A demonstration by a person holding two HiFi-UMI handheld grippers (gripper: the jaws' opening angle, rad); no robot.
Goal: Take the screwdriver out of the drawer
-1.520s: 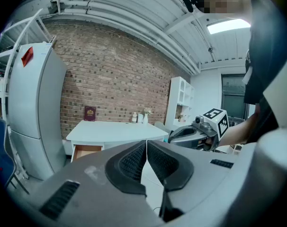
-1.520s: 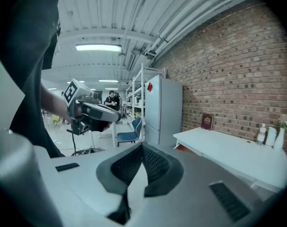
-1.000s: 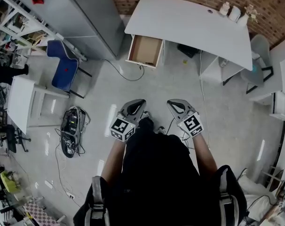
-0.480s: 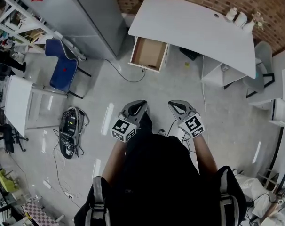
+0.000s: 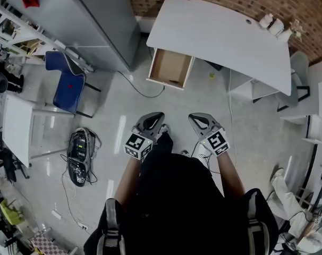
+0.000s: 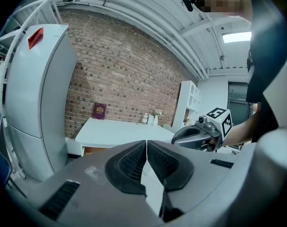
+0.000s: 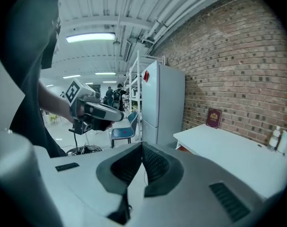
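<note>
The wooden drawer (image 5: 170, 68) stands pulled out from the left end of the white desk (image 5: 219, 33), some way ahead of me across the floor. Its brown inside shows from above; I cannot make out a screwdriver in it. My left gripper (image 5: 157, 116) and right gripper (image 5: 195, 118) are held side by side in front of the person's body, both pointing toward the desk. In the left gripper view the left gripper (image 6: 146, 143) has its jaws meeting, with nothing between them. The right gripper (image 7: 142, 148) is shut and empty too.
A tall grey cabinet (image 5: 92, 20) stands left of the desk against the brick wall. A blue chair (image 5: 65, 81), a small white table (image 5: 17, 129) and a cabled device (image 5: 78, 153) lie on the floor at left. Bottles (image 5: 272, 23) sit on the desk's far right.
The person has walked toward the desk; the drawer and desk sit nearer in the head view. Both grippers stayed shut and side by side.
</note>
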